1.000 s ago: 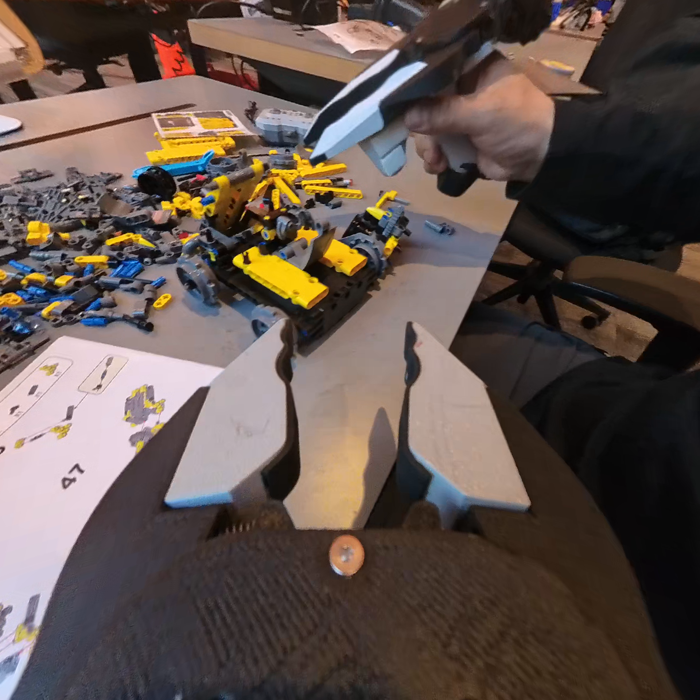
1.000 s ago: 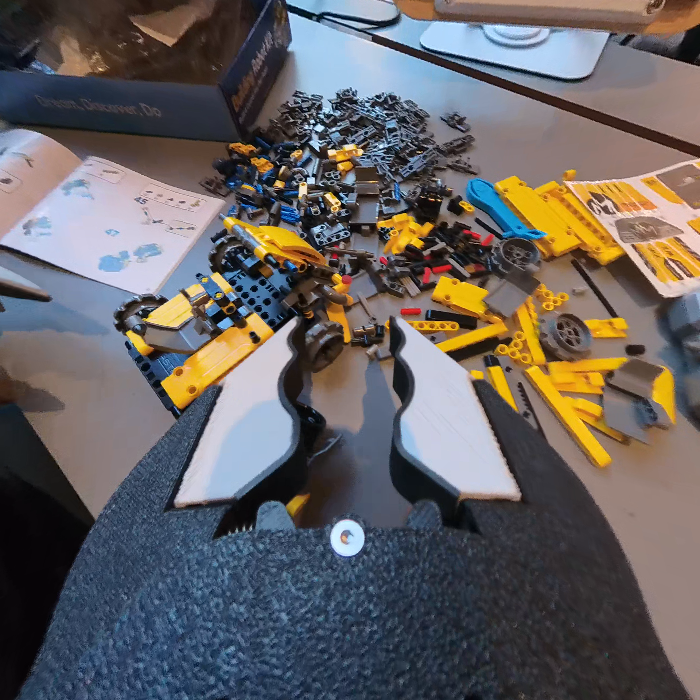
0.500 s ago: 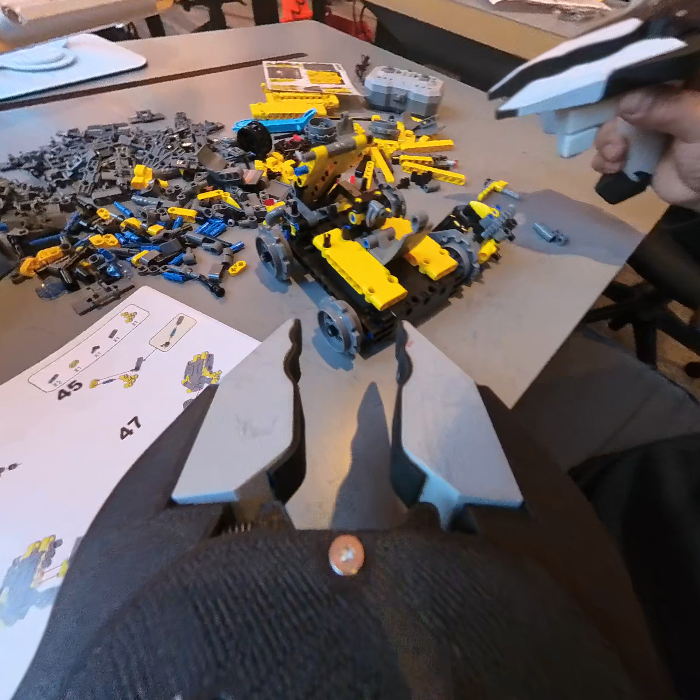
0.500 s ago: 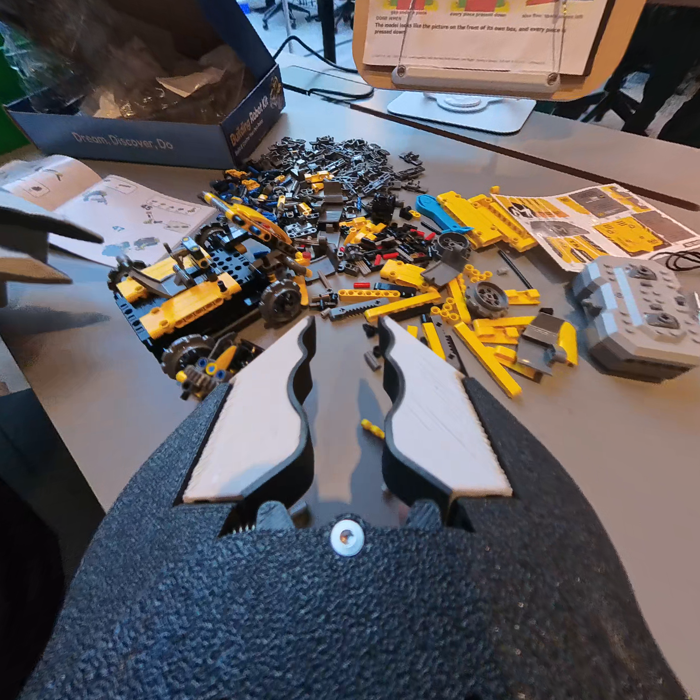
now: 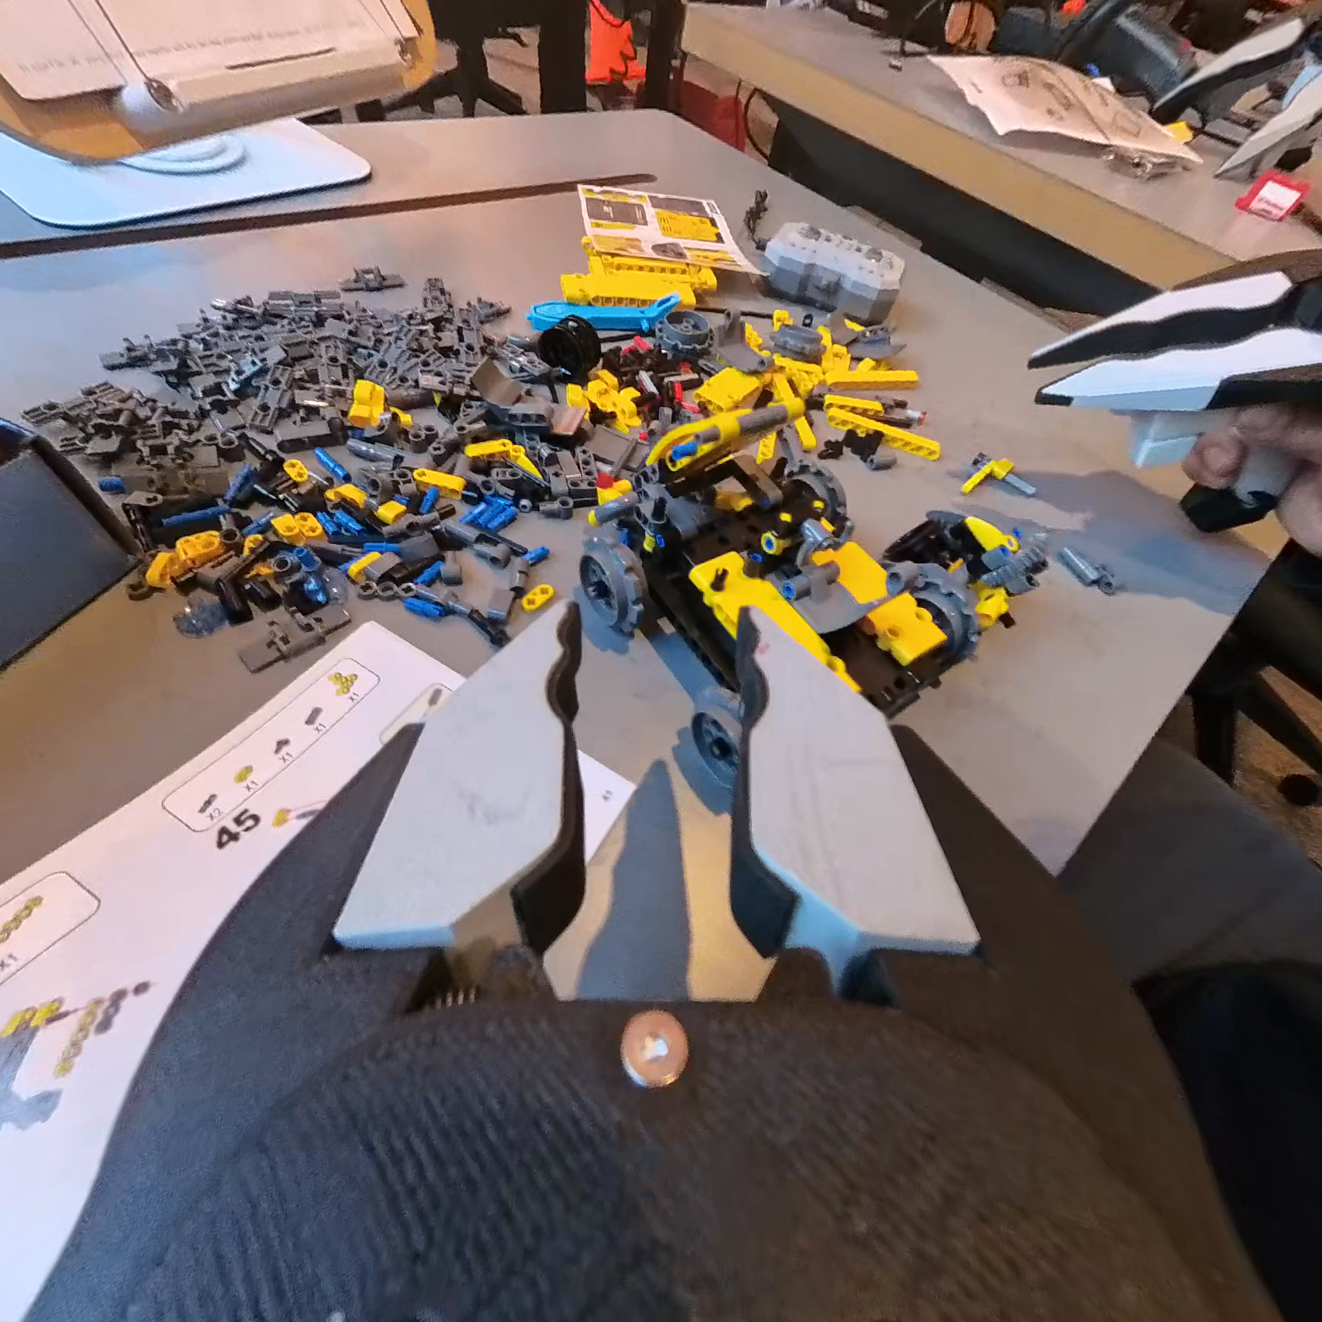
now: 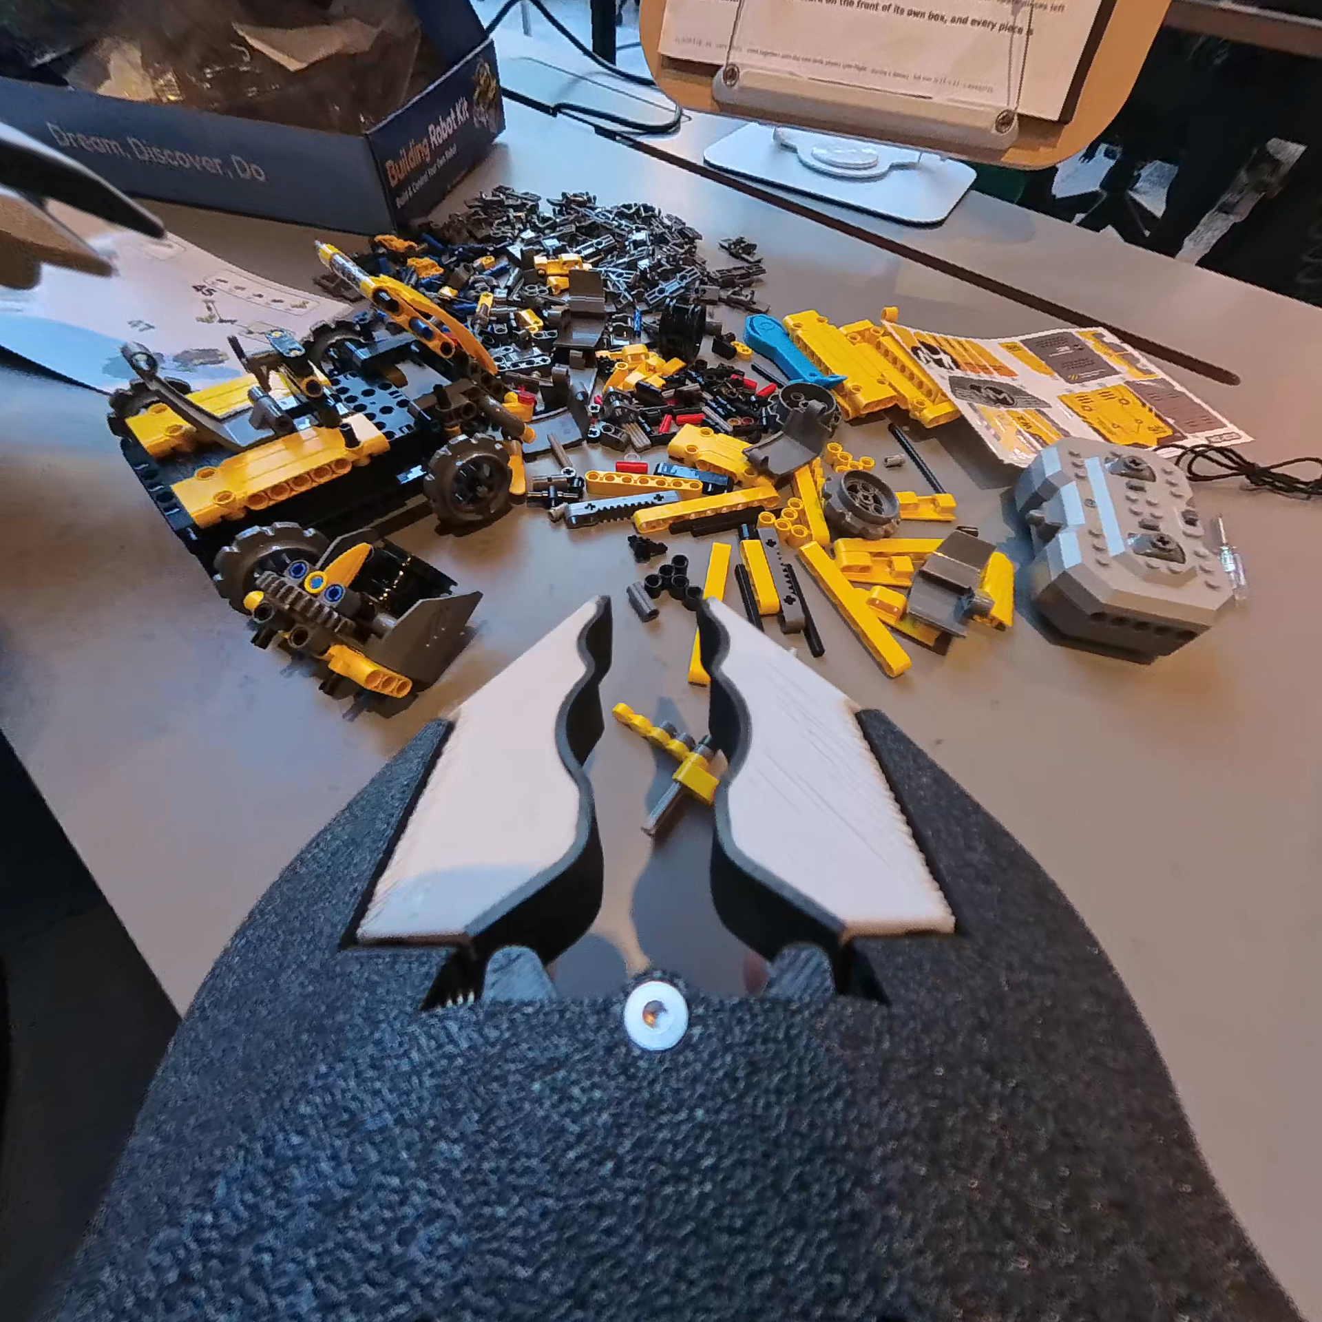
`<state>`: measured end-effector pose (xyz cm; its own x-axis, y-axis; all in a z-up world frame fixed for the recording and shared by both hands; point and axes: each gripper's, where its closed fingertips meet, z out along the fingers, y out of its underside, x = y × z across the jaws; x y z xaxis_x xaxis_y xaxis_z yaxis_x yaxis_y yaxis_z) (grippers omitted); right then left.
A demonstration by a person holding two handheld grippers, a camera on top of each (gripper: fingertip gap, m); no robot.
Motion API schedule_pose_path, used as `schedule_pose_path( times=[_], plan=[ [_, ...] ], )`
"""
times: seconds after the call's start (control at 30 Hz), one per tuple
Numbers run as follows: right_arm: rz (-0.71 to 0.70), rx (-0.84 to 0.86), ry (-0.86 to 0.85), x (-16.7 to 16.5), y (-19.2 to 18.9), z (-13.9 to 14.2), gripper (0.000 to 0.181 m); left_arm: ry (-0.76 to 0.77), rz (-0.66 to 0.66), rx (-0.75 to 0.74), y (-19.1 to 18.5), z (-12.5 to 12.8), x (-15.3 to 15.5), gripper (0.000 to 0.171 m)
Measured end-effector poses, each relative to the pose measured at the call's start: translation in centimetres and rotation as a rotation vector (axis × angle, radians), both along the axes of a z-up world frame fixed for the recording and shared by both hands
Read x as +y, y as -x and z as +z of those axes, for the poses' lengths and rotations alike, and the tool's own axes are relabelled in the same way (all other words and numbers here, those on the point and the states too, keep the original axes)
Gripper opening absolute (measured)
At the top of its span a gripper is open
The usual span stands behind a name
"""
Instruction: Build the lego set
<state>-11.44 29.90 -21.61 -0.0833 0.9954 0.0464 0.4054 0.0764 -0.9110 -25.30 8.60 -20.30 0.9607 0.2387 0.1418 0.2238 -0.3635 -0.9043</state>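
Left tongs (image 5: 654, 644) hovering open and empty, half-built yellow toy car (image 5: 780, 572) just ahead of the tips. Right tongs (image 6: 654, 622) gaping, empty, small yellow-grey peg piece (image 6: 676, 762) lying between the fingers. Piece looks light, rigid, slippery; grip the yellow block.

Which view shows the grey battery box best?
Right wrist view: the battery box sits close, with its studded top and front face clear. In the left wrist view it is far off, small, at the far table edge.
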Motion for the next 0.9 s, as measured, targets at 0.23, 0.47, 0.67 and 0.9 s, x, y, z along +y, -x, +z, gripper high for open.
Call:
schedule_pose_path(
  times=[0.23,0.47,0.67,0.9],
  plan=[
    [0.016,-0.029,0.008,0.2,1.0,-0.2,0.017,-0.018,-0.028,0.046,-0.6,-1.7,0.0,0.04],
    [0.163,-0.162,-0.088,-0.5,7.1,-0.9,0.002,-0.126,-0.099,0.065,-1.6,-0.2,-0.2,0.033],
    [0.381,-0.392,-0.061,-2.5,12.9,-4.2,0.001,-0.202,-0.133,0.076,-2.1,0.9,-0.6,0.03],
    [0.508,-0.455,-0.071,-5.5,13.3,-5.1,0.002,-0.243,-0.123,-0.003,-1.4,1.3,-0.9,0.03]
  ],
)
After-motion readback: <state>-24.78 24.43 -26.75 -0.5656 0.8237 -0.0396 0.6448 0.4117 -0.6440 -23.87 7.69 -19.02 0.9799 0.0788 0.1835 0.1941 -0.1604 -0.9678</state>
